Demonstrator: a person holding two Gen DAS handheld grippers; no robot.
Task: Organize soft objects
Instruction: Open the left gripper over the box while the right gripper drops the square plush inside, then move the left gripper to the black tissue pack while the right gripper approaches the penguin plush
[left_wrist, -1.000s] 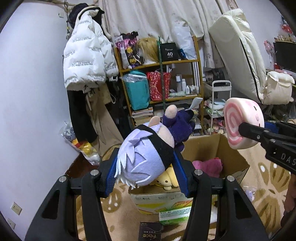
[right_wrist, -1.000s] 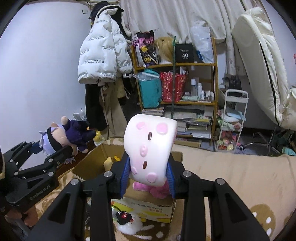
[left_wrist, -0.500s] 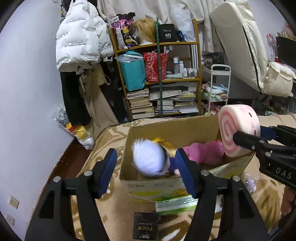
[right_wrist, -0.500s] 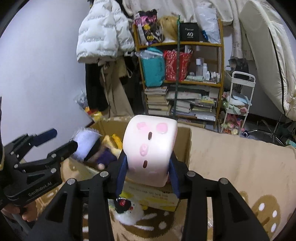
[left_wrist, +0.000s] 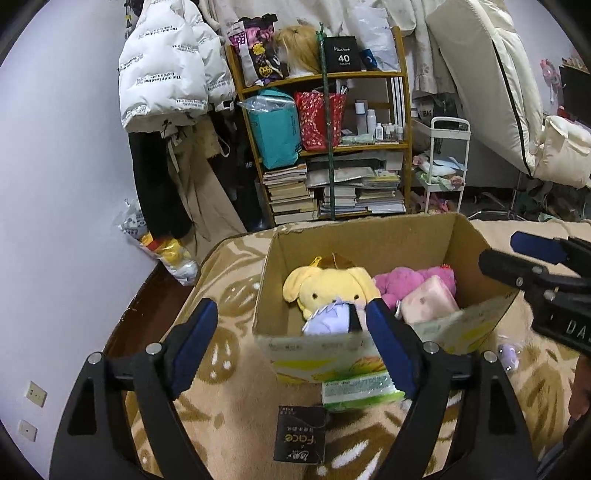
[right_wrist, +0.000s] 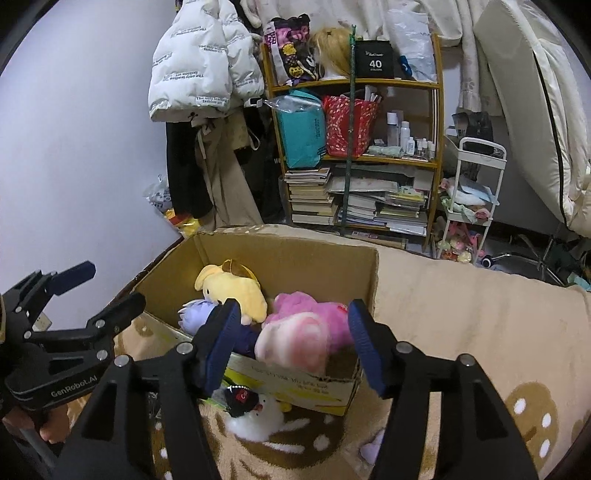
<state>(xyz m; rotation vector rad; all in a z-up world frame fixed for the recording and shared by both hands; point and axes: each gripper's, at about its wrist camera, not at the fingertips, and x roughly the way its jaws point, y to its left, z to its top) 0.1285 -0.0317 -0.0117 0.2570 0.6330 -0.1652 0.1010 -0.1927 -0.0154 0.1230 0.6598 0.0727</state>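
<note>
An open cardboard box (left_wrist: 369, 236) stands on a beige patterned blanket. Inside lie a yellow plush (left_wrist: 328, 288), a pale-purple-haired doll (left_wrist: 328, 317), a pink plush (left_wrist: 402, 280) and a pink swirl cushion (left_wrist: 428, 304). My left gripper (left_wrist: 293, 343) hovers over the box's near wall, its jaws opening, nothing pressed between the pads. In the right wrist view my right gripper (right_wrist: 293, 343) hangs above the box (right_wrist: 295, 258), its jaws also opening. The blurred swirl cushion (right_wrist: 291, 343) lies below it, free of the pads. The doll (right_wrist: 195, 314) sits beside the yellow plush (right_wrist: 232, 291).
A white plush with a black cap (right_wrist: 255, 413) lies in front of the box, near a green packet (left_wrist: 358, 387) and a black carton (left_wrist: 301, 439). Behind stand a crowded wooden shelf (left_wrist: 325, 147), hanging coats (left_wrist: 166, 66) and a white trolley (left_wrist: 447, 162).
Both grippers tipped down over the box and opened. The doll dropped from the left gripper into the box, then the swirl cushion dropped from the right gripper.
</note>
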